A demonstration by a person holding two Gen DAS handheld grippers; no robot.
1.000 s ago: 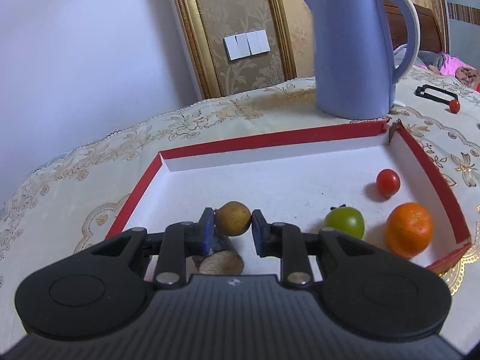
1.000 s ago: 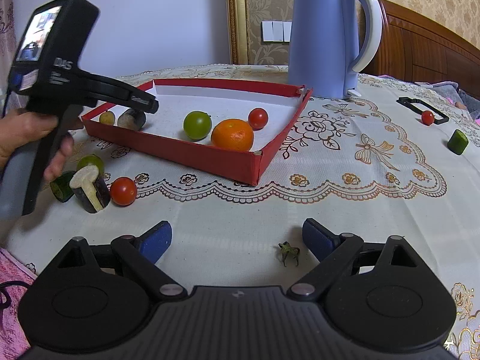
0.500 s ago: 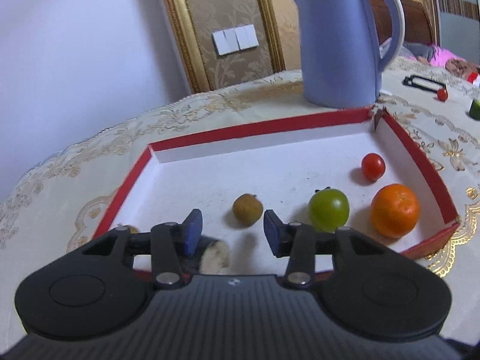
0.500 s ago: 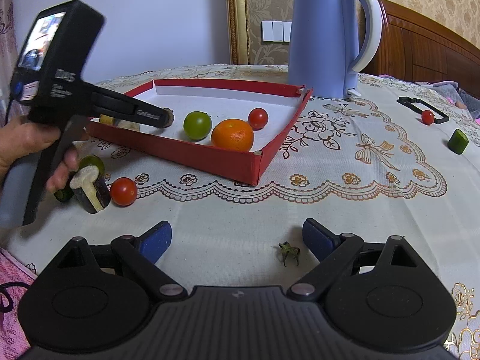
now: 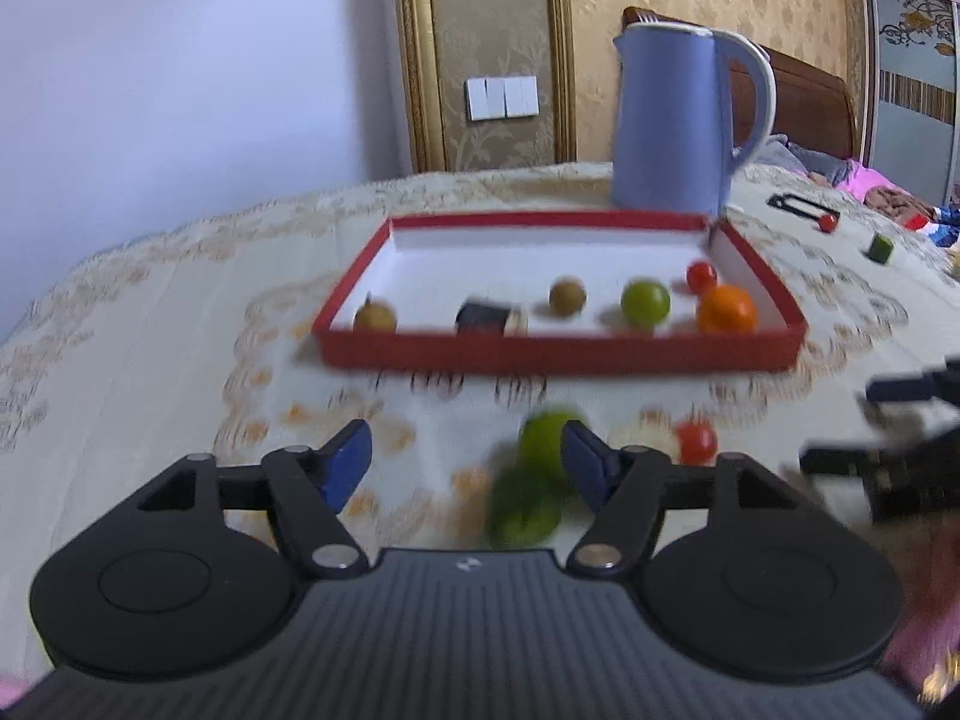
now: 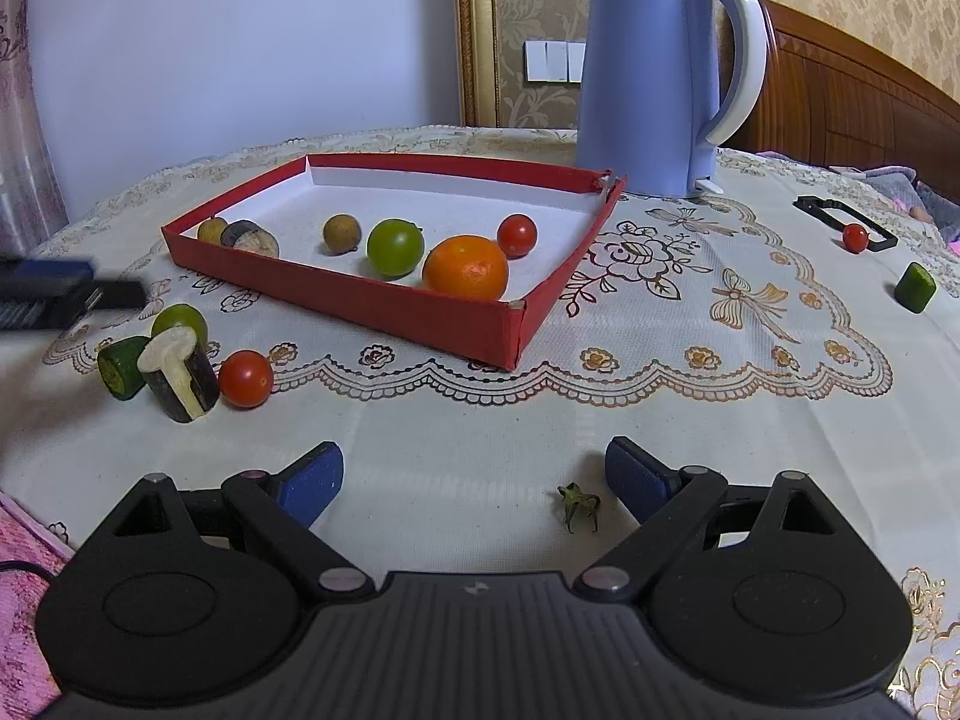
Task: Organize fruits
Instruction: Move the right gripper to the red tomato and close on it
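Left wrist, green fruit [image 5: 547, 439] inside right jaw

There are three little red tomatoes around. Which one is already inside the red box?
The cherry tomato beside the orange, near the red box's kettle-side corner. The other two lie on the tablecloth outside it.

A table under a cream embroidered tablecloth [image 6: 690, 360] carries a red-walled tray [image 6: 384, 306] and a blue kettle [image 6: 654, 84] behind it. Left of the tray lie a green fruit [image 6: 179, 319], a green chunk [image 6: 120, 367], a dark cane piece [image 6: 180, 375] and a red tomato [image 6: 246, 378]. Far right sit another small tomato [image 6: 855, 237], a green piece [image 6: 915, 287] and a black frame [image 6: 825, 207]; a dried stem [image 6: 577, 504] lies near.
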